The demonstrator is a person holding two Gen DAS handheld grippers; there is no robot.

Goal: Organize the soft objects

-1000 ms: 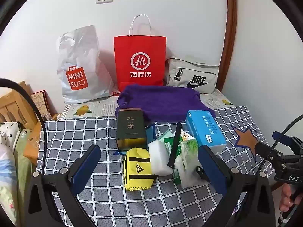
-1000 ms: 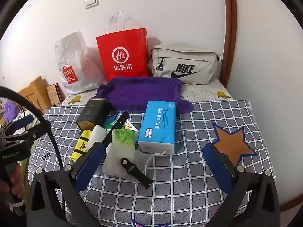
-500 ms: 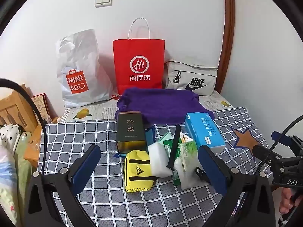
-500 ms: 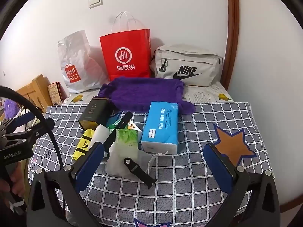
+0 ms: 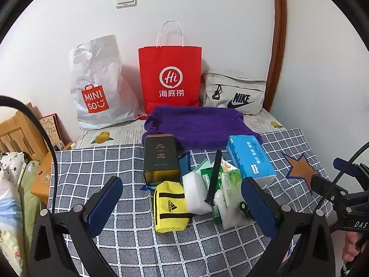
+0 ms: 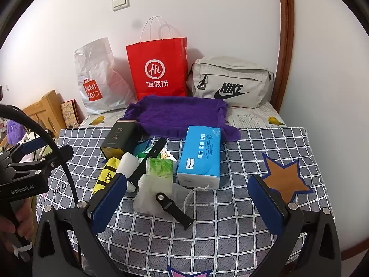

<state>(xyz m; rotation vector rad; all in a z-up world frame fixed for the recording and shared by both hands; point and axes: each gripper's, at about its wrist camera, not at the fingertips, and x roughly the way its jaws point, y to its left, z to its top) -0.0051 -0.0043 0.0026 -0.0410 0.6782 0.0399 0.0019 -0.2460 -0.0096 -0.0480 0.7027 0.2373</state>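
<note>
A pile lies mid-table on the checked cloth [image 5: 96, 168]: a yellow Adidas pouch [image 5: 170, 207], a white sponge [image 5: 194, 192], a green tissue pack [image 6: 160, 167], a blue tissue pack [image 6: 200, 157], a white mesh bag [image 6: 159, 194] and a black watch strap [image 6: 173, 207]. A purple towel [image 5: 198, 127] lies behind them. My left gripper [image 5: 182, 205] is open and empty, hovering in front of the pouch. My right gripper [image 6: 188, 200] is open and empty, in front of the mesh bag.
A dark tea tin [image 5: 161, 159] stands behind the pouch. Against the wall stand a white Miniso bag [image 5: 99, 87], a red paper bag [image 5: 169, 78] and a grey Nike bag [image 5: 235, 92]. A wooden cabinet [image 5: 20, 133] is left of the table.
Both grippers have shifted slightly; the views have tilted a little. Both stay open and nothing on the table has moved.
</note>
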